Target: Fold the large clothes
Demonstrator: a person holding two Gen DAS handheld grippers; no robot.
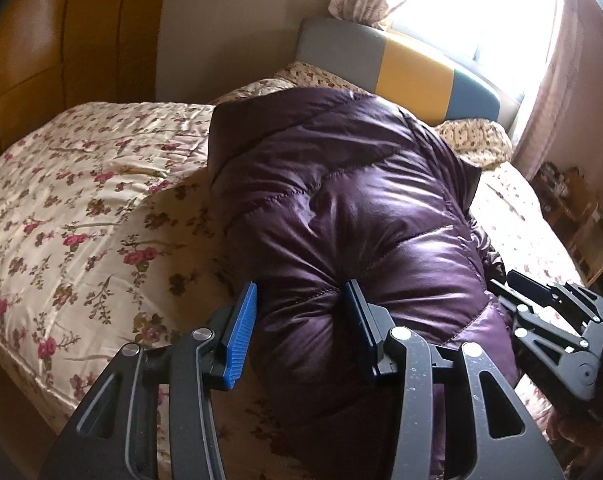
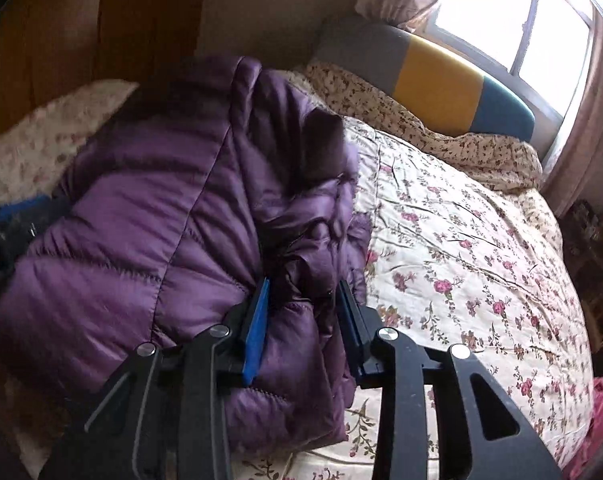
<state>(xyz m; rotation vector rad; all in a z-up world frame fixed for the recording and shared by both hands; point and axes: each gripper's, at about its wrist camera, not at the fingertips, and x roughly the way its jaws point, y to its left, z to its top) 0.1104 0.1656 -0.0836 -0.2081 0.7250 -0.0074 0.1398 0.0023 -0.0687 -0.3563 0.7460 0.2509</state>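
Observation:
A puffy purple quilted jacket (image 1: 341, 184) lies bunched on a floral bedspread (image 1: 81, 200). In the left wrist view my left gripper (image 1: 301, 312) has its blue pads on either side of a rounded bulge at the jacket's near end, and the fabric puckers against them. The right gripper (image 1: 541, 300) shows at the jacket's right side. In the right wrist view my right gripper (image 2: 303, 308) pinches the crumpled right edge of the jacket (image 2: 141, 208), with fabric filling the gap between its pads. The left gripper (image 2: 13, 216) is a blur at the far left.
The bedspread (image 2: 461, 260) stretches to the right of the jacket. A grey, yellow and teal headboard (image 2: 437, 76) stands at the far end under a bright window (image 2: 501, 12). Wooden wardrobe panels (image 1: 41, 40) rise at the left. Cluttered shelves (image 1: 573, 200) stand beside the bed at right.

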